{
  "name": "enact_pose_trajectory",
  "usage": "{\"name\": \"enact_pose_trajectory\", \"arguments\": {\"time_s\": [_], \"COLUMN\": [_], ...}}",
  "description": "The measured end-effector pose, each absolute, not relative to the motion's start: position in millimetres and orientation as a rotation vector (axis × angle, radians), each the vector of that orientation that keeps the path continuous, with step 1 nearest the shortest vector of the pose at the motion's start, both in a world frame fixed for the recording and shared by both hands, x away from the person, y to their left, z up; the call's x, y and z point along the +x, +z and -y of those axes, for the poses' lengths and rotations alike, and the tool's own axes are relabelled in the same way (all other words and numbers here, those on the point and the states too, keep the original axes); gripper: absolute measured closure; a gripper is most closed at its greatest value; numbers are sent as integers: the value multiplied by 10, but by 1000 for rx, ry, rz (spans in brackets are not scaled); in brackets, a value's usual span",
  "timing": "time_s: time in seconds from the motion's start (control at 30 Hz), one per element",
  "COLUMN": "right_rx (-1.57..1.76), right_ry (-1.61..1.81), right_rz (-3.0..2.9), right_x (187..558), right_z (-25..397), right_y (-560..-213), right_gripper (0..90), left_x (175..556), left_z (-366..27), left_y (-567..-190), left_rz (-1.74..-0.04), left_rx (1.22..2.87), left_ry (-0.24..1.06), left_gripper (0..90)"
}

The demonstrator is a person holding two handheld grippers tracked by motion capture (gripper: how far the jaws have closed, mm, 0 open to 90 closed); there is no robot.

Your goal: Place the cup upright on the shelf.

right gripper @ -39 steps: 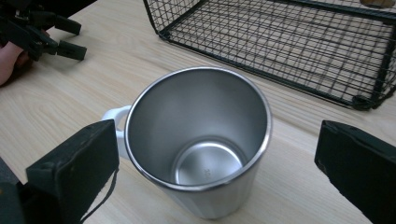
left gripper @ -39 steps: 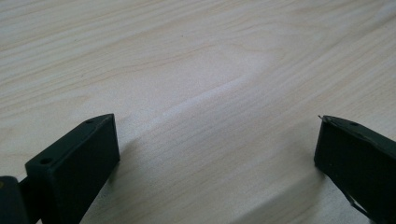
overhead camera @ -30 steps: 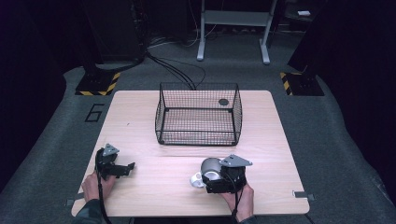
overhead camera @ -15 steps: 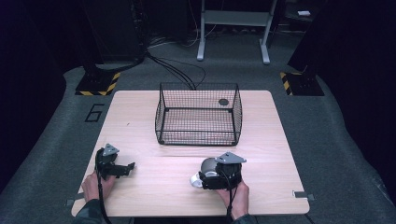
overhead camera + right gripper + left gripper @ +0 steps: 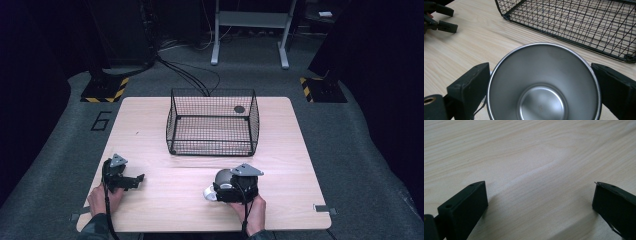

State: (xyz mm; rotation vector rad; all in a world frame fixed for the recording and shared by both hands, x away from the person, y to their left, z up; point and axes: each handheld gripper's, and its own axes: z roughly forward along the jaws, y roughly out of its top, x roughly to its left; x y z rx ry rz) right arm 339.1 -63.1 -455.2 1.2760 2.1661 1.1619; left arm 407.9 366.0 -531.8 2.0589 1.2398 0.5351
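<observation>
Gripping a steel cup [image 5: 543, 85] between its two black jaws, the right gripper [image 5: 231, 186] sits low at the near edge of the table [image 5: 295, 165], person's hand behind it. Jaws press on both sides of the cup rim in the right gripper view, so the claw is clenched on the cup; the open mouth faces the camera and the inside looks empty. In the high view the cup [image 5: 220, 184] is just short of the wire basket [image 5: 212, 122], not in it. The basket stands mid-table, upright, open top, a small dark round thing [image 5: 239, 109] at its far right corner. The left gripper [image 5: 131, 180] rests near the left edge, jaws spread wide over bare wood, holding nothing. Judged progress: grasp done, early stage; whether the cup is lifted off the wood cannot be told. Likely left: lift, carry forward over the basket wall, release inside.
</observation>
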Motion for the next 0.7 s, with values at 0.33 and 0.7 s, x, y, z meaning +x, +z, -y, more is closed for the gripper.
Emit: {"name": "enact_pose_trajectory", "arguments": {"time_s": [0.33, 0.7], "right_rx": [1296, 1280], "right_ry": [1170, 1154], "right_rz": [-2188, -2195], "right_x": [3415, 3420], "right_z": [639, 638], "right_y": [-4558, -4543], "right_gripper": [50, 58], "left_x": [4079, 4079], "left_z": [-3660, -3660], "left_y": [-5319, -5318], "left_rz": [-1240, -1240], "left_rx": [2058, 2058], "left_ry": [533, 532], "left_gripper": [0, 0]}}
